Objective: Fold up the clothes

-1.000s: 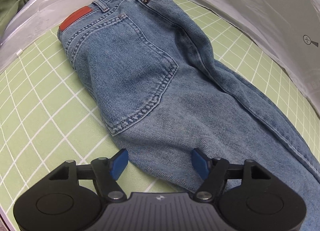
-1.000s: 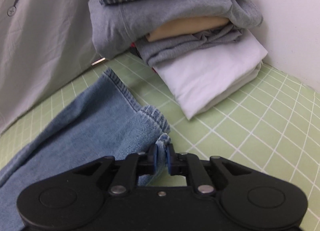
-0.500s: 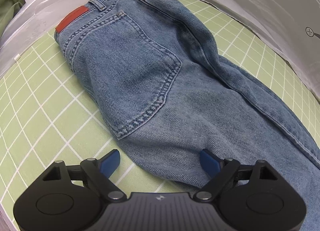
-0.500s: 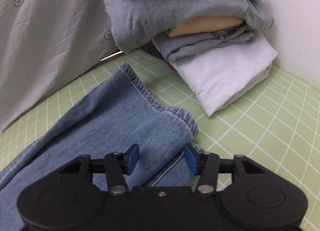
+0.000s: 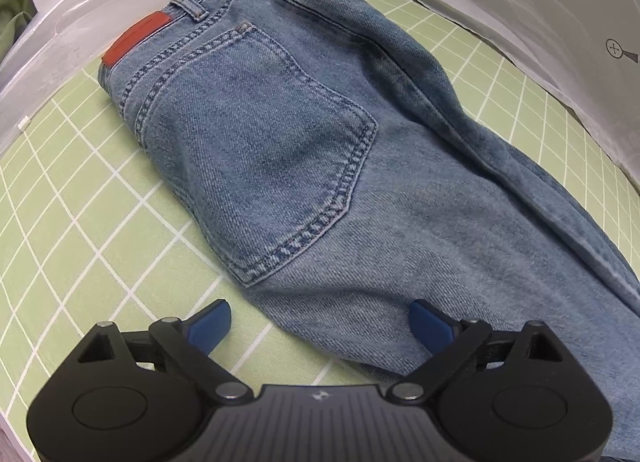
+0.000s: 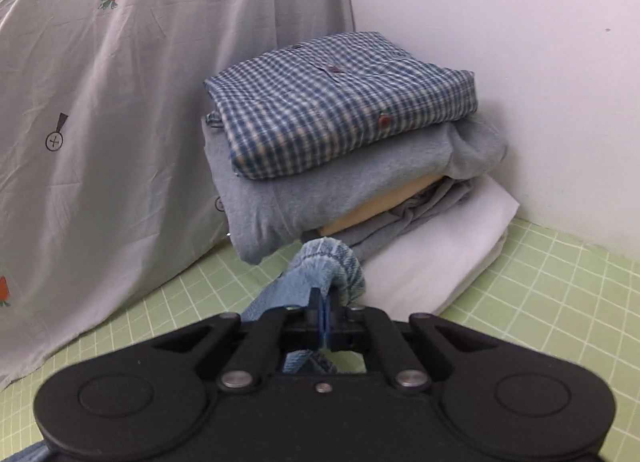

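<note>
Jeans (image 5: 304, 166) lie flat on green mat (image 5: 80, 222), waist far end, legs trailing right. Stack (image 6: 352, 166) of folded clothes just behind raised hem (image 6: 332, 266). Right gripper (image 6: 322, 322) clenched on hem; left gripper (image 5: 320, 322) released, straddling thigh edge. Step: lengthwise fold starting; next, carry hem toward waist.

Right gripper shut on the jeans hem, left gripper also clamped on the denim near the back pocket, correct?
Not quite. The left gripper is open, its fingers spread over the jeans, as the left wrist view shows. The right gripper is shut on the hem.
</note>
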`<action>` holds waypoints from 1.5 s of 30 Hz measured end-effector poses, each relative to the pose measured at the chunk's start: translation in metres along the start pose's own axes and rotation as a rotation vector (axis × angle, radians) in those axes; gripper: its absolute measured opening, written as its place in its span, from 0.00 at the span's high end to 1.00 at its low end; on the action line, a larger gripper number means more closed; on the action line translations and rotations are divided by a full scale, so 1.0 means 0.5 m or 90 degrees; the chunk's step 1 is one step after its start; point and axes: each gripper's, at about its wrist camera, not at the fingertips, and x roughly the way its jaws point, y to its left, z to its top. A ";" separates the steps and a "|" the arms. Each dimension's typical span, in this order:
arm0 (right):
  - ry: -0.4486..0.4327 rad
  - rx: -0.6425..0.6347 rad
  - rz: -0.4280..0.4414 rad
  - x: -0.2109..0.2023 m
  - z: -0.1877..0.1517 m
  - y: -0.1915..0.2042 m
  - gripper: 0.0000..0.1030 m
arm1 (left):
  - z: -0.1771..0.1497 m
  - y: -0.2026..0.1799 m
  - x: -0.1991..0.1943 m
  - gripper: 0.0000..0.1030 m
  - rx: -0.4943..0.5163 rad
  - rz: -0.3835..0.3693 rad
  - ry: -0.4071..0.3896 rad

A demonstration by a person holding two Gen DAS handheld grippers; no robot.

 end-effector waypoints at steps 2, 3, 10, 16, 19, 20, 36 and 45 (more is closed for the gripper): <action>0.062 -0.034 -0.050 0.043 -0.048 -0.015 0.98 | 0.000 0.000 -0.001 0.05 0.002 0.003 0.001; 0.108 -0.050 -0.079 0.073 -0.078 -0.024 0.97 | 0.001 0.001 -0.001 0.05 0.004 0.003 0.002; 0.131 -0.148 -0.146 0.082 -0.140 0.005 0.22 | 0.014 -0.013 -0.045 0.06 0.066 0.038 -0.025; 0.133 -0.208 0.024 0.083 -0.156 0.123 0.10 | 0.039 -0.101 -0.077 0.06 0.192 0.013 -0.097; 0.178 -0.236 0.087 0.103 -0.192 0.204 0.07 | 0.025 -0.146 -0.052 0.06 0.243 -0.007 -0.097; 0.193 -0.243 0.105 0.108 -0.204 0.229 0.07 | 0.022 -0.157 -0.039 0.06 0.248 -0.015 -0.089; 0.258 -0.375 0.265 0.202 -0.262 0.480 0.01 | 0.097 -0.288 0.092 0.06 0.283 -0.061 -0.080; 0.250 -0.344 0.249 0.254 -0.229 0.533 0.00 | 0.139 -0.312 0.125 0.00 0.245 -0.073 -0.087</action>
